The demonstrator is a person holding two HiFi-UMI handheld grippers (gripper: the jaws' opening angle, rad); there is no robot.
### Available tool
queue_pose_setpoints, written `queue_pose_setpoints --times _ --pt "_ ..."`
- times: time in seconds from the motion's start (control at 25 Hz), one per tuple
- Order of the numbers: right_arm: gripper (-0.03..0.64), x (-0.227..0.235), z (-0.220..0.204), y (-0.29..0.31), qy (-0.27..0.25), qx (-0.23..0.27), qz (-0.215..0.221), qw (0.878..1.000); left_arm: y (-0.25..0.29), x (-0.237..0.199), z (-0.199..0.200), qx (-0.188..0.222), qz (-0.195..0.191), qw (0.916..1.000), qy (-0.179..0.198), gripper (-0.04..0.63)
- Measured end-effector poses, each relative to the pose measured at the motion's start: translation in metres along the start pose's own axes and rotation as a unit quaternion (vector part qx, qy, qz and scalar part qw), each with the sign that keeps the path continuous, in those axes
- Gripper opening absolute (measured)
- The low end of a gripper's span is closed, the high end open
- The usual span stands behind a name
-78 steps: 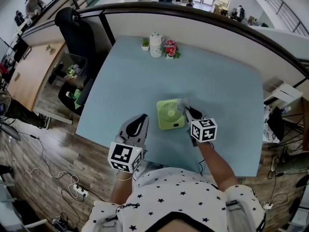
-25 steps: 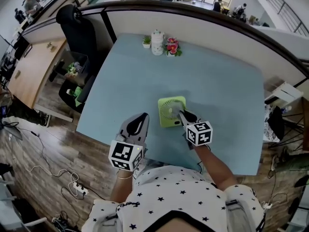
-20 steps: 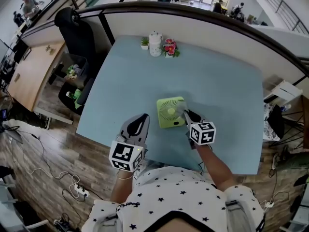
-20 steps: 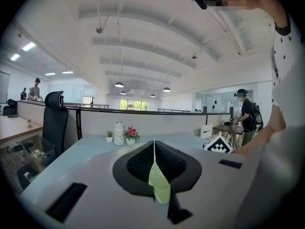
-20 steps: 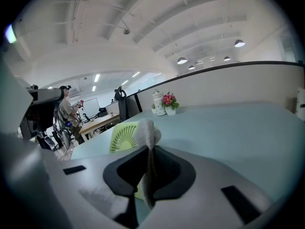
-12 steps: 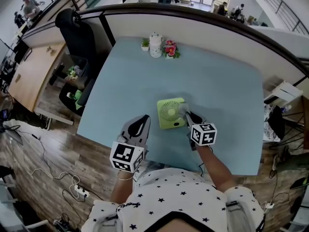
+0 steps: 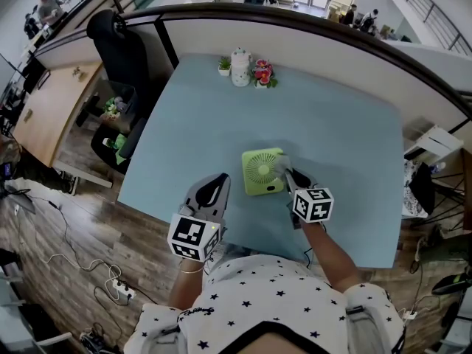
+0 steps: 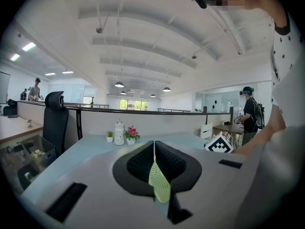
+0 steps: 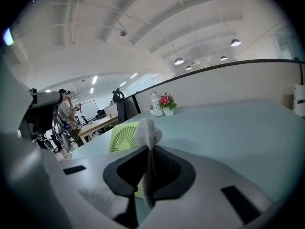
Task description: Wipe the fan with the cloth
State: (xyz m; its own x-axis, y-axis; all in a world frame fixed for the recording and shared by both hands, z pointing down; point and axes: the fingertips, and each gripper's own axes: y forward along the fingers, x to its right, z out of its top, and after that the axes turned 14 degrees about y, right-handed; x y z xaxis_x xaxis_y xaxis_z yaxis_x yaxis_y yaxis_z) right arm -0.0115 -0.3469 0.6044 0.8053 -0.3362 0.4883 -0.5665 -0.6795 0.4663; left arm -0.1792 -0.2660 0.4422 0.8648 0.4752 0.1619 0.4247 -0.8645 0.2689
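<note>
1. Right hand-held gripper (image 7: 290, 175) is clamped on the cloth (image 7: 281, 161) at the right edge of the fan (image 7: 262, 171), mid-desk (image 7: 332, 124).
2. Left hand-held gripper (image 7: 214, 189) is closed and empty, left of the fan and apart from it.
3. Risk: the unbraced fan may slide or tip under wiping pressure.

- Head view: from high above, steeply down over the whole table (image 7: 346, 124), near edge low in frame, far edge at top.
- Left gripper view: low at the near edge, level along the left gripper (image 8: 154, 151) toward the far edge, set back from the fan (image 8: 160, 185).
- Right gripper view: low over the surface, close against the fan, along the right gripper (image 9: 149, 156) toward the far edge and leftward.
- Shared by all three: the fan, plus the white jar (image 7: 240, 68) and flowers (image 7: 262, 74) at the far edge.
</note>
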Motion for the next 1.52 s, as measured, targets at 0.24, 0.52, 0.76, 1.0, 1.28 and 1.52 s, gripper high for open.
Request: queue_pose_setpoints --times 0.24,0.52,0.76,1.0,1.28,1.52 --pt "0.032 -0.046 -0.005 0.004 -0.019 -0.003 0.059 0.998 -0.002 -0.003 -0.003 -0.004 0.004 1.0 -0.004 0.032" --pt "0.032 -0.088 -0.046 0.022 -0.065 -0.063 0.111 0.99 -0.013 -0.014 -0.006 -0.007 0.03 0.9995 -0.008 0.032" --pt "0.032 -0.1 -0.066 0.034 -0.069 -0.094 0.124 0.985 -0.027 -0.024 -0.012 -0.016 0.053 0.9984 -0.014 0.032" --pt "0.032 -0.095 -0.068 0.039 -0.067 -0.102 0.118 0.985 -0.032 -0.028 -0.014 -0.019 0.06 0.9979 -0.016 0.032" --pt "0.032 -0.081 -0.065 0.035 -0.058 -0.093 0.103 0.989 -0.023 -0.025 -0.014 -0.014 0.049 0.9986 -0.017 0.032" --pt "0.032 -0.053 -0.05 0.023 -0.039 -0.069 0.074 0.994 -0.007 -0.012 -0.008 -0.008 0.022 0.9997 -0.013 0.032"
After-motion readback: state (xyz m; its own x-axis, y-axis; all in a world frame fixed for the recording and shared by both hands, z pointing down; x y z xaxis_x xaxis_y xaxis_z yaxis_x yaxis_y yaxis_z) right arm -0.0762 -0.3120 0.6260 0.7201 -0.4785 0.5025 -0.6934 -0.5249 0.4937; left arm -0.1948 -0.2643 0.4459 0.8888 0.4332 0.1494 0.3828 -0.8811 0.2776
